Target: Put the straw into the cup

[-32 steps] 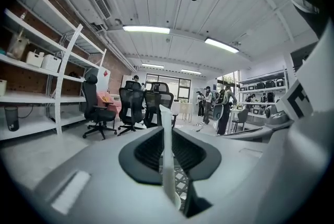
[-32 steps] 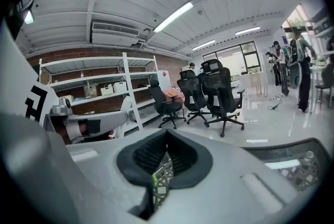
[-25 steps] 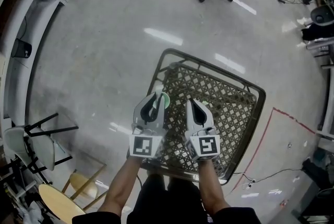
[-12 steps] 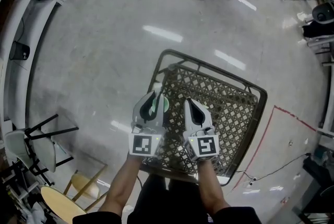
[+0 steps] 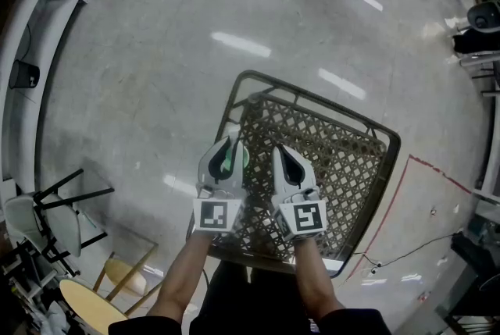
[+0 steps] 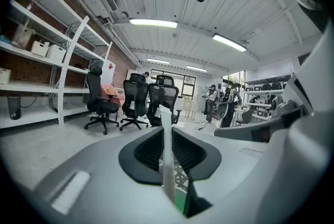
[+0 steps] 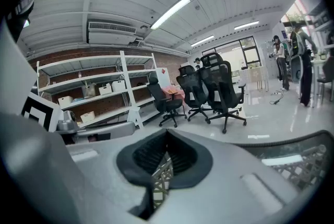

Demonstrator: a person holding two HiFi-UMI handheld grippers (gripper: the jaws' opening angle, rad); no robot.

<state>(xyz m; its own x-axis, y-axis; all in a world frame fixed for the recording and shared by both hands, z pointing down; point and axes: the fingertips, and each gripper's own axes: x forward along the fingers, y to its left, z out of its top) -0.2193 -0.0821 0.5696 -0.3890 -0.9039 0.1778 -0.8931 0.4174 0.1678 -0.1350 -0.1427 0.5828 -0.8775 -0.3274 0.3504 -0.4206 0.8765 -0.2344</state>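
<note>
My left gripper [image 5: 231, 146] sits just left of centre in the lower half of the head view. Its jaws are pinching a thin white straw [image 6: 166, 155], which stands upright between the black pads in the middle of the left gripper view. Just under those jaws there is a pale green round thing [image 5: 237, 158]. In the left gripper view it is only a green patch at the foot of the straw. I cannot tell whether it is the cup, or whether the straw reaches into it.

My right gripper [image 5: 283, 155], just beside the left one, has its jaws pressed together on nothing; only lattice shows through the gap below its pads. Both grippers hang over the near left part of a square table with a woven metal lattice top and dark frame [image 5: 348, 169].

At the left of the right gripper view, white boxes [image 7: 112, 87] stand in a row on a white shelving rack [image 7: 131, 92]. At the upper left of the left gripper view, more pale boxes [image 6: 47, 49] sit on a shelf, and a dark bin [image 6: 14, 107] stands lower down at the far left edge. What is in them is hidden.

The left cube's marker [image 5: 218, 215] and the right cube's marker [image 5: 305, 218] are black-and-white block patterns.
</note>
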